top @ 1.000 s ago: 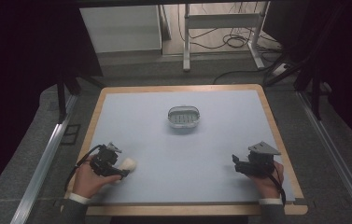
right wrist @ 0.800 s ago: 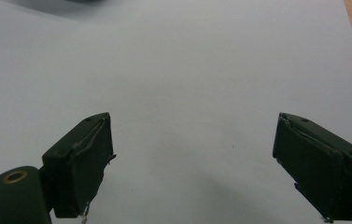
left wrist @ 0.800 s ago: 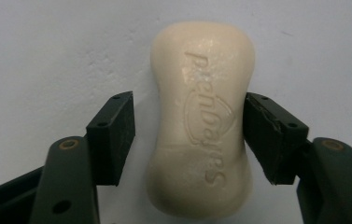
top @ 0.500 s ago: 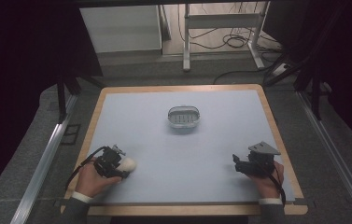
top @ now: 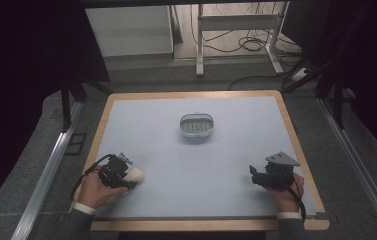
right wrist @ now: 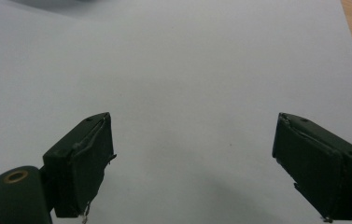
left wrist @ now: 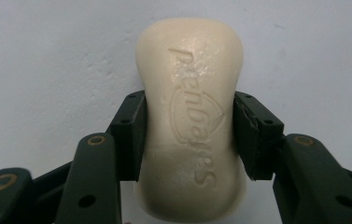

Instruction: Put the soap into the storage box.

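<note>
Cream soap bar (left wrist: 191, 121) is clamped across its waist by the left tongs (top: 126, 176), jaws closed on both sides, at the near-left of the table (top: 236, 165). Vs. a sec ago, the left hand (top: 95, 190) has been drawn slightly nearer w/ the soap kept in the grip; a lift is prob. being set up. Right tongs (right wrist: 201, 163) are held wide open, nothing between them, near-right corner. The grey soap dish (top: 196, 125) is seen far-centre, well apart. Open table lies between; wooden edges are close to both hands.
</note>
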